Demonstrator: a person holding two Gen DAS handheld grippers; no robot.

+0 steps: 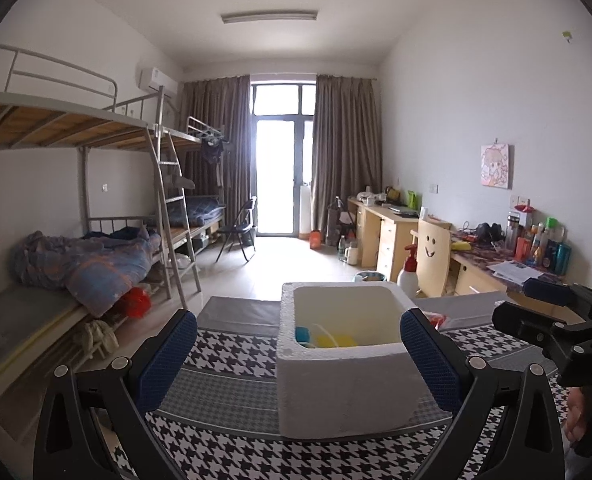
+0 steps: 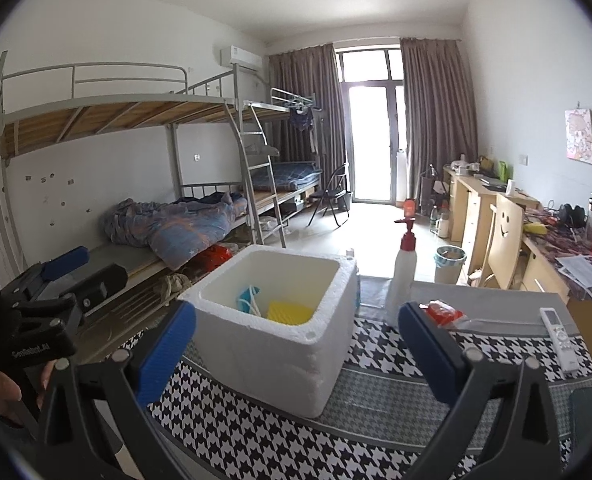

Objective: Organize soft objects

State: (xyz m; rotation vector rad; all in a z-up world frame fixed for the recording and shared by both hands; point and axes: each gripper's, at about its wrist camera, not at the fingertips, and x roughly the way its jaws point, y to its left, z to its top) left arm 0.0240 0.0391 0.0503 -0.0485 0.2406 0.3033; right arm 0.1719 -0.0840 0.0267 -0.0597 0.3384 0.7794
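Left gripper (image 1: 298, 354): jaws standing wide apart, gripping nothing, hovering just short of the white foam box (image 1: 346, 364). Right gripper (image 2: 296, 350): jaws likewise spread and empty, facing the same box. Box is sitting on the houndstooth-clothed bench (image 2: 256, 440); a yellow sponge (image 2: 290, 312) and a blue item with white cord (image 2: 248, 298) are lying inside. A red packet (image 2: 442, 313), spray bottle (image 2: 404, 276) and remote (image 2: 560, 338) are resting on the bench beside it.

sponges (image 2: 290, 312) in box (image 2: 280, 354) on table (image 2: 396, 432)
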